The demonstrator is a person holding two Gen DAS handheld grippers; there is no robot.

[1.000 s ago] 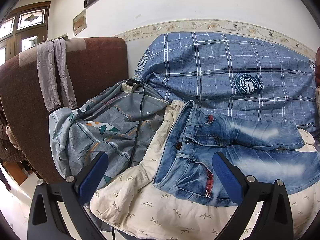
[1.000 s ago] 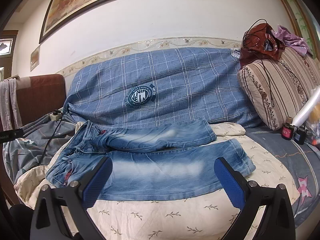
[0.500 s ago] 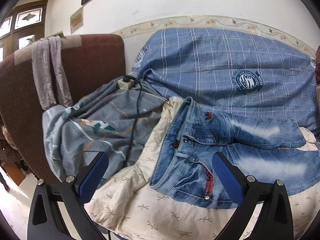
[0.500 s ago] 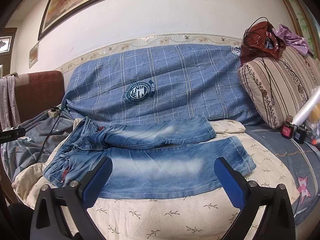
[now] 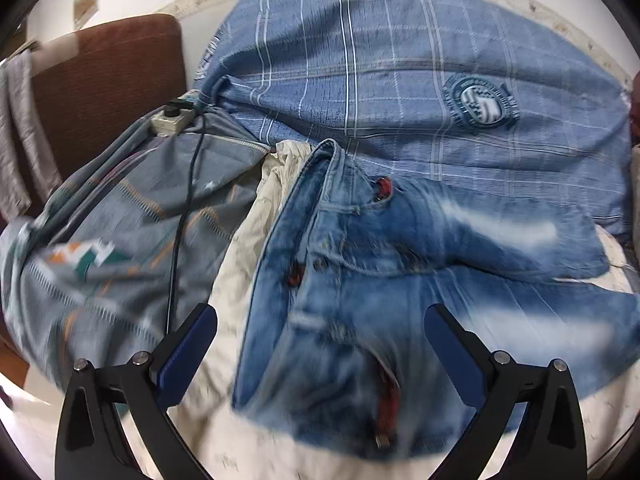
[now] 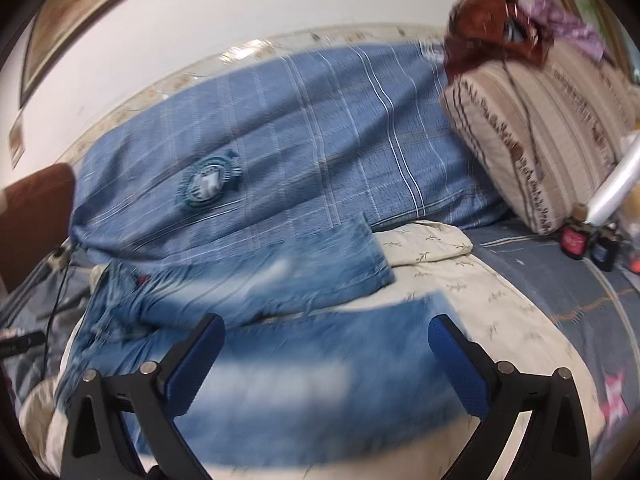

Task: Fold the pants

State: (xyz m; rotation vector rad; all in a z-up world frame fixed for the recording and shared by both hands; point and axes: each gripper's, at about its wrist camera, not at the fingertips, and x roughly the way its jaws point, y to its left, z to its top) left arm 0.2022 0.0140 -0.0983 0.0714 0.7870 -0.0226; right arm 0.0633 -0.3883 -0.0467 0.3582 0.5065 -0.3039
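Observation:
Faded blue jeans (image 5: 360, 288) lie spread on a cream leaf-print cloth (image 5: 236, 288), waistband to the left, both legs running right. My left gripper (image 5: 320, 344) is open and empty, hovering just above the waistband and fly area. In the right wrist view the jeans (image 6: 280, 360) fill the lower middle; the far leg's hem (image 6: 360, 252) lies against the blue plaid cover. My right gripper (image 6: 326, 356) is open and empty, just above the near leg. Both views are motion-blurred.
A blue plaid cover (image 5: 400, 80) drapes the sofa back. A grey patterned sheet (image 5: 120, 232) with a power strip (image 5: 172, 120) and black cable lies left. A striped cushion (image 6: 540, 140) and small bottles (image 6: 576, 240) sit right.
Both grippers have moved forward and down toward the jeans, which now look much larger in both views. Both stay open.

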